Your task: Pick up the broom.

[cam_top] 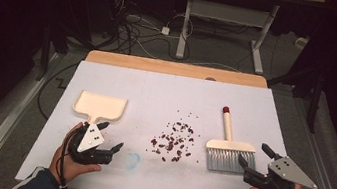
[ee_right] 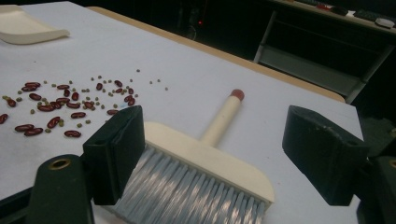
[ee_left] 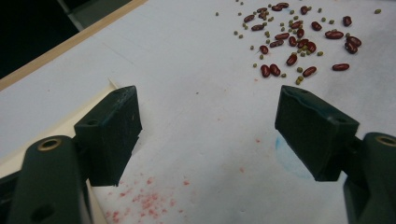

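From the high view I see the white table cover with a scatter of red beans near its centre. The cream dustpan lies at about 9 o'clock from the beans, its handle pointing toward me. The brush lies at 3 o'clock from the beans, bristles toward me, its red-tipped handle pointing to 12. My left gripper sits just at 6 o'clock of the dustpan handle, jaws spread and holding nothing. My right gripper rests at 4 o'clock of the brush, jaws likewise apart and empty.

In the left gripper view, the jaws stand wide over bare cover, the beans at 1 o'clock and the dustpan edge at 9, beside the left jaw.

In the right gripper view, the jaws are released, with the brush between them but ungrasped; beans lie at 10 o'clock, the dustpan farther off.
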### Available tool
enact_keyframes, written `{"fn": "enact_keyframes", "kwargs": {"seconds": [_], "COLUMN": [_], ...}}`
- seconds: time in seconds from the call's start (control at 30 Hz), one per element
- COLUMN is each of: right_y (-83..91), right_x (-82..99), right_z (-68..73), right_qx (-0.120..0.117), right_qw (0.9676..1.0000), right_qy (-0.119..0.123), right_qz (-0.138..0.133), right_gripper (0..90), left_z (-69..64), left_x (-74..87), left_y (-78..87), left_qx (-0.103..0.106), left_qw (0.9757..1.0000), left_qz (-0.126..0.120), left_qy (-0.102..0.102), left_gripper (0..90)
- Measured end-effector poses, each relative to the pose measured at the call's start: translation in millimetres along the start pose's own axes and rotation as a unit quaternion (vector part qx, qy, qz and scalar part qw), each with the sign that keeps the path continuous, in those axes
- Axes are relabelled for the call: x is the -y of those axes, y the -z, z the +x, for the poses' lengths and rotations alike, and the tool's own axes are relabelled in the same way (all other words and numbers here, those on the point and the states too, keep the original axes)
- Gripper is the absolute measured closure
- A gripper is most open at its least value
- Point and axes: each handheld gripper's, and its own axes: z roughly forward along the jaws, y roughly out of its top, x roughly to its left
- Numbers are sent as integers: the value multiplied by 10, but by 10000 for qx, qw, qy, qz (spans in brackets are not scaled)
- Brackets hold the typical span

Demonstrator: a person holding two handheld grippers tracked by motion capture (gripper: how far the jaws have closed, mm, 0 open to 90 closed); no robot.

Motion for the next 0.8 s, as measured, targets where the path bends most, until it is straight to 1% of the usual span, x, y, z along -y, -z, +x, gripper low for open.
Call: {"fn": "enact_keyframes", "kwargs": {"seconds": [0.07, 0.1, 0.13, 0.17, 0.23, 0.3, 0.37, 0.4, 0.47, 0.53, 0.6, 0.63, 0.67, 0.7, 0.73, 0.77, 0.8], "right_y": [-10, -15, -19, -25, -43, -68, -94, -115, -161, -224, -336, -375, -443, -541, -600, -693, -800], "right_x": [4, 2, 2, 2, 7, 14, 7, -7, -45, -106, -203, -237, -279, -329, -355, -385, -411], "right_z": [-13, -13, -13, -12, -2, -1, -10, -18, -27, -42, -71, -80, -101, -134, -156, -190, -227], "right_qx": [-15, 16, 22, 0, -2, -73, -130, -155, -73, -75, 57, 61, 30, 10, -18, -63, -96], "right_qw": [10000, 10000, 10000, 9999, 9999, 9998, 9996, 9996, 9994, 9987, 9968, 9957, 9935, 9903, 9887, 9853, 9813], "right_qy": [-1, -14, -33, -56, -43, -2, -41, -97, -92, -190, -150, -222, -291, -360, -425, -540, -646], "right_qz": [40, 55, 69, 83, 136, 208, 234, 217, 318, 466, 780, 892, 1097, 1341, 1436, 1617, 1812], "right_gripper": [216, 215, 215, 215, 215, 214, 217, 220, 221, 221, 242, 248, 250, 261, 268, 267, 275], "left_z": [-7, -12, -14, -14, -14, -17, -42, -42, -54, -90, -96, -102, -102, -100, -102, -100, -100], "left_x": [-2, -3, -1, 4, -1, -1, 18, 18, 26, 38, 41, 41, 41, 38, 33, 28, 28], "left_y": [-33, -48, -59, -64, -51, -46, -49, -49, -50, -56, -58, -69, -69, -82, -99, -105, -105], "left_qx": [-86, -147, -165, -143, -116, -94, -46, -46, 2, 14, 20, 36, 36, 51, 63, 72, 72], "left_qw": [9999, 9996, 9995, 9995, 9997, 9998, 9997, 9997, 9997, 9996, 9994, 9994, 9994, 9993, 9991, 9991, 9991], "left_qz": [97, 196, 239, 276, 218, 183, 201, 201, 233, 259, 299, 314, 314, 339, 374, 378, 378], "left_qy": [-62, -107, -109, -101, -78, -52, -98, -98, -103, -144, -169, -154, -154, -158, -176, -185, -185], "left_gripper": [221, 223, 229, 228, 229, 228, 228, 228, 228, 228, 228, 228, 228, 228, 228, 228, 228]}}
